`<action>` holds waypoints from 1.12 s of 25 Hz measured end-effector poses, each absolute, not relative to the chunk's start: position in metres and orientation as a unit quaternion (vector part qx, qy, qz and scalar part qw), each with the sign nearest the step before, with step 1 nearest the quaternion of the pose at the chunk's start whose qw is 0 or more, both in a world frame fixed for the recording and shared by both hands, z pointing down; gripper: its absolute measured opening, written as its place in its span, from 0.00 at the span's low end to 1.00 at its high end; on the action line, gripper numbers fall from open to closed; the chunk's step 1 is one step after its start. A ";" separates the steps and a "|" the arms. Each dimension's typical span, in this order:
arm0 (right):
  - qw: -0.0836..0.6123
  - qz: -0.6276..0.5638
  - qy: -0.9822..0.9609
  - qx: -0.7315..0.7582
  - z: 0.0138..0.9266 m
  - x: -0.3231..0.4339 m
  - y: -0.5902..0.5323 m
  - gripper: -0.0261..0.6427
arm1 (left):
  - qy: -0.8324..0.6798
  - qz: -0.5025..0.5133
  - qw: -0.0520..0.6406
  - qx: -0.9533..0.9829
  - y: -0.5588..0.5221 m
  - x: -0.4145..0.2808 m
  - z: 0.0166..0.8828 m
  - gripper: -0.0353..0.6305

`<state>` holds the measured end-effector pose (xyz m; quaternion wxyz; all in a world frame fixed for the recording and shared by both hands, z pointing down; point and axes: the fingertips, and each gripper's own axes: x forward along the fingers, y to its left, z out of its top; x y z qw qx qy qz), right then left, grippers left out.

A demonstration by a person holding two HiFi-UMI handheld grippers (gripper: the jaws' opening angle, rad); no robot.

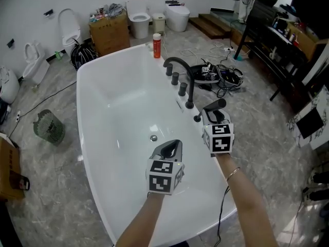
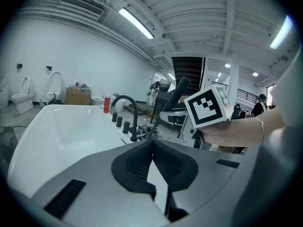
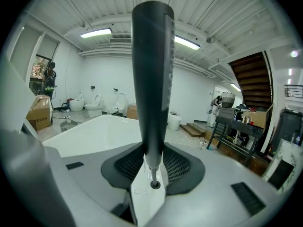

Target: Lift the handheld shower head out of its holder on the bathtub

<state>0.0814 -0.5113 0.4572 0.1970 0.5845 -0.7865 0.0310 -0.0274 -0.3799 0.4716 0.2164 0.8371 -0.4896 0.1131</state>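
Observation:
The dark handheld shower head [image 1: 216, 105] is lifted clear of the white bathtub's rim [image 1: 205, 153], and my right gripper [image 1: 213, 113] is shut on its lower end. It stands upright between the jaws in the right gripper view, shower head [image 3: 151, 79], right gripper [image 3: 152, 157]. A small dark holder [image 1: 197, 118] sits on the rim just below it, beside the arched black faucet [image 1: 180, 68]. My left gripper [image 1: 175, 144] hovers over the tub, shut with nothing in it. From the left gripper [image 2: 151, 143] I see the shower head [image 2: 177, 91] up to the right.
A red bottle [image 1: 157, 45] stands on the tub's far rim. Tangled cables [image 1: 218, 76] lie on the floor right of the faucet. A cardboard box [image 1: 109, 32], toilets [image 1: 139, 15] and a fan [image 1: 49, 126] are around the tub. A dark rack [image 1: 277, 40] stands at the right.

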 end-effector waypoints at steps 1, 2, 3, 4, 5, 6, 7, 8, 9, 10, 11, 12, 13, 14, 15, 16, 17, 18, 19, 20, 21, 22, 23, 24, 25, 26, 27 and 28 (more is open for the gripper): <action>0.196 0.029 -0.787 0.585 0.449 0.080 -0.505 0.24 | -0.490 0.112 0.215 0.837 -0.375 -0.029 0.466 0.08; 0.195 0.026 -0.787 0.585 0.442 0.079 -0.500 0.24 | -0.490 0.111 0.214 0.838 -0.371 -0.031 0.460 0.08; 0.194 0.024 -0.787 0.585 0.434 0.078 -0.494 0.24 | -0.491 0.110 0.212 0.838 -0.366 -0.033 0.455 0.08; 0.194 0.022 -0.787 0.585 0.427 0.077 -0.488 0.24 | -0.491 0.109 0.211 0.838 -0.361 -0.035 0.450 0.08; 0.193 0.019 -0.788 0.585 0.419 0.076 -0.481 0.24 | -0.491 0.107 0.210 0.839 -0.355 -0.036 0.445 0.08; 0.192 0.016 -0.788 0.585 0.412 0.074 -0.475 0.24 | -0.491 0.105 0.209 0.839 -0.349 -0.037 0.440 0.08; 0.192 0.012 -0.788 0.584 0.404 0.072 -0.468 0.24 | -0.491 0.104 0.208 0.840 -0.344 -0.039 0.434 0.08; 0.192 0.009 -0.789 0.584 0.396 0.069 -0.462 0.24 | -0.491 0.102 0.207 0.840 -0.339 -0.041 0.429 0.08; 0.191 0.007 -0.790 0.583 0.389 0.066 -0.456 0.24 | -0.491 0.101 0.205 0.841 -0.334 -0.042 0.423 0.08; 0.190 0.004 -0.790 0.583 0.382 0.063 -0.450 0.24 | -0.491 0.100 0.204 0.841 -0.330 -0.044 0.418 0.08; 0.189 0.002 -0.791 0.582 0.376 0.061 -0.444 0.24 | -0.490 0.099 0.202 0.842 -0.326 -0.044 0.414 0.08; 0.188 0.001 -0.791 0.582 0.370 0.058 -0.439 0.24 | -0.490 0.099 0.201 0.842 -0.322 -0.045 0.409 0.08; 0.187 -0.001 -0.792 0.581 0.365 0.056 -0.433 0.24 | -0.490 0.099 0.199 0.843 -0.318 -0.046 0.405 0.08; 0.186 -0.002 -0.793 0.581 0.359 0.053 -0.428 0.24 | -0.489 0.098 0.197 0.844 -0.314 -0.047 0.401 0.08; 0.185 -0.004 -0.794 0.579 0.354 0.050 -0.423 0.24 | -0.489 0.098 0.196 0.844 -0.310 -0.048 0.396 0.08; 0.184 -0.006 -0.795 0.578 0.349 0.048 -0.419 0.24 | -0.489 0.097 0.194 0.845 -0.306 -0.049 0.392 0.08; 0.184 -0.008 -0.796 0.577 0.343 0.045 -0.414 0.24 | -0.489 0.097 0.193 0.845 -0.302 -0.051 0.388 0.08; 0.183 -0.010 -0.796 0.576 0.338 0.043 -0.410 0.24 | -0.490 0.097 0.192 0.845 -0.299 -0.052 0.384 0.08; 0.182 -0.011 -0.797 0.576 0.332 0.041 -0.406 0.24 | -0.490 0.097 0.191 0.845 -0.295 -0.054 0.380 0.08; 0.181 -0.012 -0.798 0.575 0.328 0.038 -0.403 0.24 | -0.491 0.097 0.190 0.845 -0.292 -0.056 0.376 0.08; 0.181 -0.013 -0.799 0.574 0.324 0.036 -0.399 0.24 | -0.491 0.097 0.189 0.845 -0.289 -0.057 0.373 0.08; 0.181 -0.013 -0.799 0.573 0.322 0.034 -0.395 0.24 | -0.492 0.097 0.188 0.845 -0.286 -0.059 0.371 0.08; 0.181 -0.014 -0.800 0.572 0.319 0.032 -0.392 0.24 | -0.492 0.097 0.187 0.845 -0.282 -0.060 0.368 0.08; 0.181 -0.014 -0.801 0.571 0.316 0.031 -0.389 0.24 | -0.492 0.096 0.187 0.845 -0.279 -0.061 0.366 0.08; 0.180 -0.015 -0.801 0.570 0.314 0.030 -0.386 0.24 | -0.492 0.096 0.186 0.845 -0.276 -0.061 0.363 0.08; 0.180 -0.015 -0.802 0.570 0.311 0.029 -0.383 0.24 | -0.493 0.095 0.185 0.845 -0.274 -0.062 0.360 0.08; 0.180 -0.016 -0.802 0.569 0.308 0.027 -0.381 0.24 | -0.493 0.093 0.184 0.845 -0.272 -0.064 0.357 0.08; 0.180 -0.017 -0.802 0.569 0.305 0.026 -0.379 0.24 | -0.494 0.092 0.183 0.845 -0.270 -0.065 0.355 0.08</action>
